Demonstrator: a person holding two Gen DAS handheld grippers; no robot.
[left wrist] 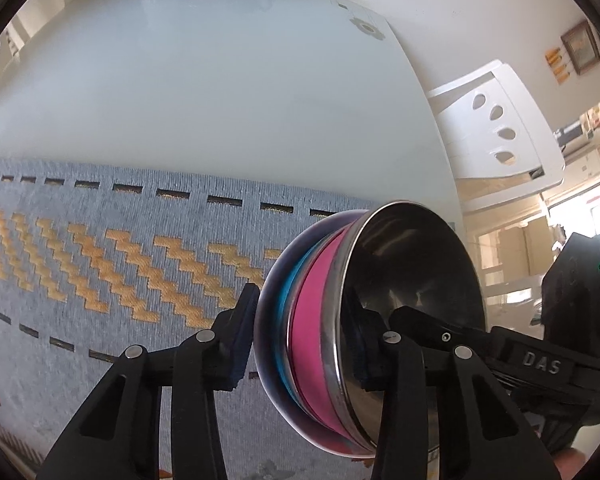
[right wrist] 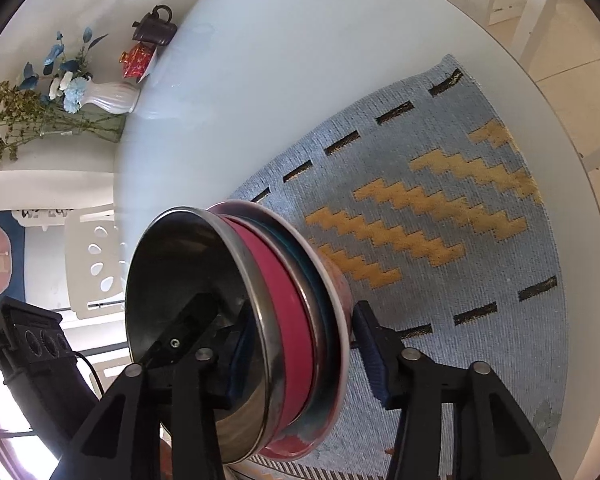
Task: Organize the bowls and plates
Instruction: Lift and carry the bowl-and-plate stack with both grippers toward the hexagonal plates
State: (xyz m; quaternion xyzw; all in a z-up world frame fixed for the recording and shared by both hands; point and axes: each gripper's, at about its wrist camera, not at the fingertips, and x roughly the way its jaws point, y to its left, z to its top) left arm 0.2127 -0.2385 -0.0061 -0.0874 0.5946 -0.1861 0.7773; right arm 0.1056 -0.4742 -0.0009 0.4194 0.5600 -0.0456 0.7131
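Left wrist view showed the left gripper [left wrist: 300, 340] and right gripper [right wrist: 300, 352] each straddling the nested bowls' [left wrist: 360, 320] rim above the mat's [left wrist: 100, 260] edge, pads barely touching; squeeze evenly before lifting.

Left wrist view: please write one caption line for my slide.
Left gripper straddling the rim of nested bowls above a blue-and-yellow mat.

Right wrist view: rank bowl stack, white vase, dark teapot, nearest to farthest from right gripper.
1. Bowl stack, between the right gripper fingers.
2. White vase, far table edge, upper left.
3. Dark teapot, beyond the vase, higher up.
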